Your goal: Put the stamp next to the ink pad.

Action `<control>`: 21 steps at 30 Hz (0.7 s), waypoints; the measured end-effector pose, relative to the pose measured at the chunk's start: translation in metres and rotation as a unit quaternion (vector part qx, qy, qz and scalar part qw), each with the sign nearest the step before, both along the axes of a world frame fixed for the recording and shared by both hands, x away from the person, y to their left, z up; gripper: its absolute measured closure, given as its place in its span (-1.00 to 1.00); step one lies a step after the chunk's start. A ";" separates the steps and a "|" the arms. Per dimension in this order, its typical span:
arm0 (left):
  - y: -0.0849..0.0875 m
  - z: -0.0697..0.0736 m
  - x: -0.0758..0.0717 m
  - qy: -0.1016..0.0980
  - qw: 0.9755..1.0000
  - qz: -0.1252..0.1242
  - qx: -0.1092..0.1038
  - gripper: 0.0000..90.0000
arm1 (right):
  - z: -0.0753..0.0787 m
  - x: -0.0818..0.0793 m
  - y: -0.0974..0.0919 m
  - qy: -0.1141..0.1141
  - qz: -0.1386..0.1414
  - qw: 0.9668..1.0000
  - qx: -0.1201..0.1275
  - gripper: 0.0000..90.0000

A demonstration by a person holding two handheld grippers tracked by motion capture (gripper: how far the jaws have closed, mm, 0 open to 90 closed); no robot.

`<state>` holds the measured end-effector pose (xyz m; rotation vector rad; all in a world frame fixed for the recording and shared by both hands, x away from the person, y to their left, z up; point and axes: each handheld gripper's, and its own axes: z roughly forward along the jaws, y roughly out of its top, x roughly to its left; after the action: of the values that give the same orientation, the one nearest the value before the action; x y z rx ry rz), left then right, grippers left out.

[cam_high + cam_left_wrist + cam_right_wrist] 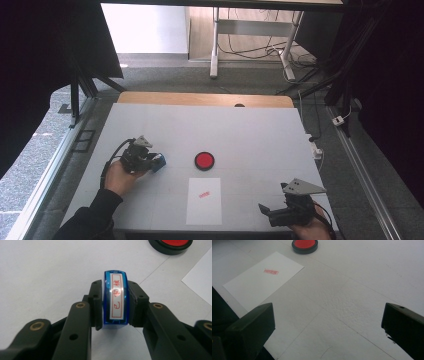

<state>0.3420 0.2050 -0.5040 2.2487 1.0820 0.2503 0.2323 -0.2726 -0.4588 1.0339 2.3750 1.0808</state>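
- The left gripper (156,162) is clamping a blue stamp (115,299) — its jaws are pressing on the two long sides, so the label with red characters is facing up along the jaws.
- The stamp is sitting low over the table (260,130), at about nine o'clock from the ink pad (204,160) and just beside it; held this way, its printing face seems to be pointing down, ready for inking or pressing.
- The pad is lying open with its red surface up, at twelve o'clock from the paper (204,201), near enough for a short hop between them.
- The paper is already bearing one red mark (203,194), so I judge a print is done.
- The right gripper (263,209) is resting at four o'clock from the paper with jaws wide apart and nothing between them — waiting, perhaps to steady the sheet.
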 end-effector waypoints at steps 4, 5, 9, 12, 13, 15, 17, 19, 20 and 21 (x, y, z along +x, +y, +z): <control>0.000 0.000 -0.001 0.003 1.000 0.002 -0.005 0.38 | 0.000 0.000 0.000 0.000 0.001 1.000 0.000 -1.00; 0.000 0.001 -0.001 0.001 1.000 0.002 -0.006 0.35 | 0.000 0.000 0.000 0.000 0.001 1.000 0.000 -1.00; 0.000 0.004 -0.002 -0.004 1.000 0.000 -0.020 0.15 | 0.000 0.000 0.000 0.001 0.002 1.000 0.000 -1.00; 0.000 0.006 -0.003 -0.011 1.000 -0.009 -0.024 0.01 | 0.000 0.000 0.000 0.001 0.002 1.000 0.001 -1.00; 0.000 0.007 -0.004 -0.013 1.000 -0.009 -0.027 -0.04 | 0.000 0.000 0.000 0.001 0.002 1.000 0.001 -1.00; 0.001 0.010 -0.005 -0.010 0.999 -0.004 -0.035 -0.14 | 0.000 0.000 0.000 0.001 0.002 1.000 0.002 -1.00; 0.003 0.012 -0.005 -0.005 0.999 -0.004 -0.050 -0.23 | 0.000 0.000 0.000 0.002 0.003 1.000 0.002 -1.00; 0.005 0.015 -0.005 0.004 0.998 -0.004 -0.063 -0.30 | 0.000 0.000 0.000 0.002 0.004 1.000 0.001 -1.00; 0.005 0.016 -0.005 0.005 0.998 -0.004 -0.067 -0.34 | 0.000 0.000 0.000 0.002 0.005 1.000 0.001 -1.00; 0.006 0.016 -0.005 0.004 0.998 -0.002 -0.067 -0.41 | 0.000 0.000 0.000 0.001 0.005 1.000 0.001 -1.00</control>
<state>0.3371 0.2105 -0.4875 2.1337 1.0653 0.1621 0.2324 -0.2724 -0.4588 1.0245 2.3848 1.0855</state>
